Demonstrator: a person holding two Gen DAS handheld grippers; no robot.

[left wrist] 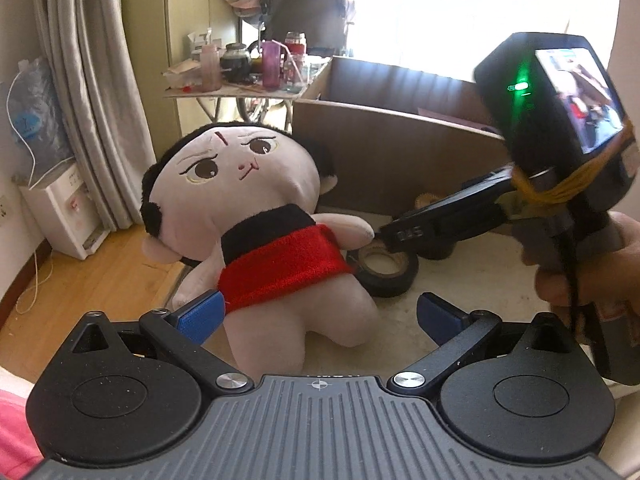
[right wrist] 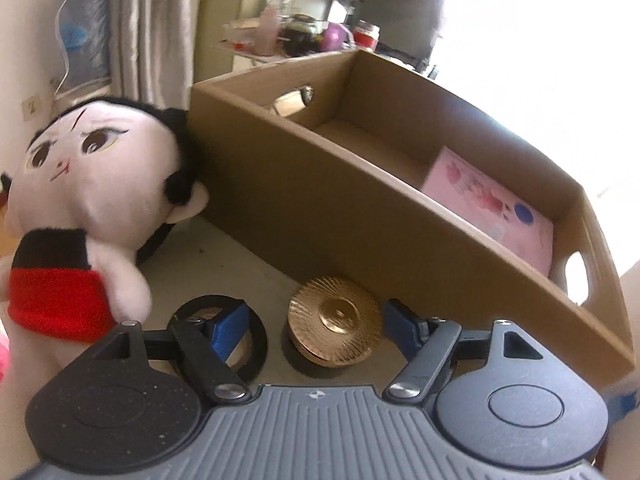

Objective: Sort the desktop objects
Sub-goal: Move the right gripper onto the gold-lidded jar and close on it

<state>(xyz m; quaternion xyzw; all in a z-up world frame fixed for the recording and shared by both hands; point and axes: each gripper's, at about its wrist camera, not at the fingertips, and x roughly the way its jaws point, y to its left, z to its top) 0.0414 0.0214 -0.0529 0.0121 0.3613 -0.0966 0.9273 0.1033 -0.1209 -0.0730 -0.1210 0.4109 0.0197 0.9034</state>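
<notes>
One plush doll, one tape roll, one gold lid, one cardboard box, one pink card

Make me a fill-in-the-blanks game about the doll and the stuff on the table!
1. The plush doll wears a black and ____ outfit.
2. The pink card lies inside the cardboard ____.
3. The shiny round lid between the right tool's blue fingers is ____ coloured.
4. Both the left tool and the right tool have their fingers spread ____.

Missing words: red; box; gold; open
</notes>
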